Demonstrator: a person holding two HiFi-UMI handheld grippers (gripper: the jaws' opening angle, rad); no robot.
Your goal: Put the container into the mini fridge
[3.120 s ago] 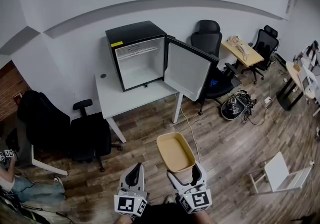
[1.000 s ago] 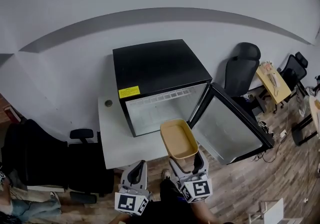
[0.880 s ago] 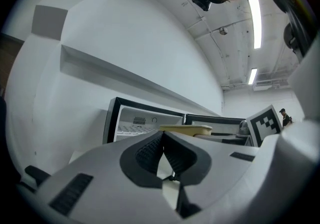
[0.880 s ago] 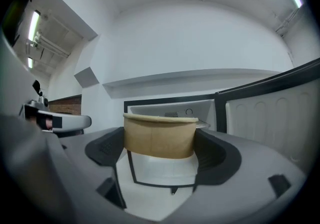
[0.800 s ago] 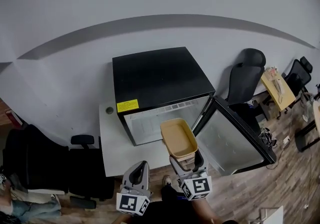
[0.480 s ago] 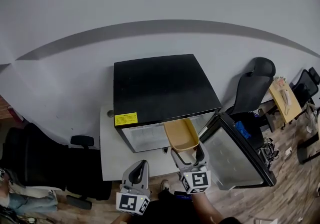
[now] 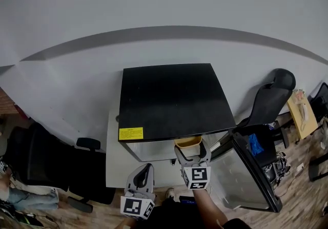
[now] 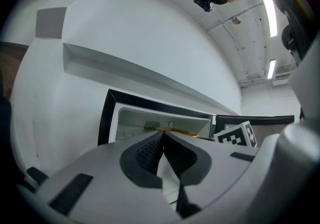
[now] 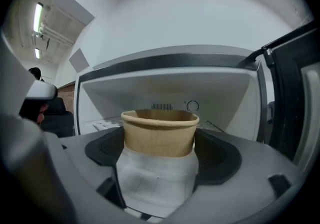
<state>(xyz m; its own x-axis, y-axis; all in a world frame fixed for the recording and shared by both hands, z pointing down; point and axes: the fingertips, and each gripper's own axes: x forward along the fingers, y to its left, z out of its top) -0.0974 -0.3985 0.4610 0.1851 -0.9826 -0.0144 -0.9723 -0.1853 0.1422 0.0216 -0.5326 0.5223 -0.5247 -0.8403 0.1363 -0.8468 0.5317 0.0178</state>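
A tan paper container [image 9: 159, 131] sits between the jaws of my right gripper [image 7: 190, 151], which is shut on it. In the head view only the container's near end [image 7: 188, 142] shows; the rest is hidden under the top of the black mini fridge [image 7: 174, 100]. The fridge stands on a white table [image 7: 119, 164] with its door [image 7: 249, 172] swung open to the right. The right gripper view looks straight into the white fridge interior [image 9: 220, 97]. My left gripper [image 7: 141, 177] hangs lower left of the fridge, shut and holding nothing.
A black office chair [image 7: 271, 100] stands right of the fridge, and another [image 7: 84, 171] stands left of the table. A yellow sticker [image 7: 130, 133] marks the fridge's front left corner. A wooden desk [image 7: 302, 112] stands far right on the plank floor.
I have come close to the fridge. My right gripper has carried the container forward so that most of it now lies inside the fridge opening. The left gripper stayed low.
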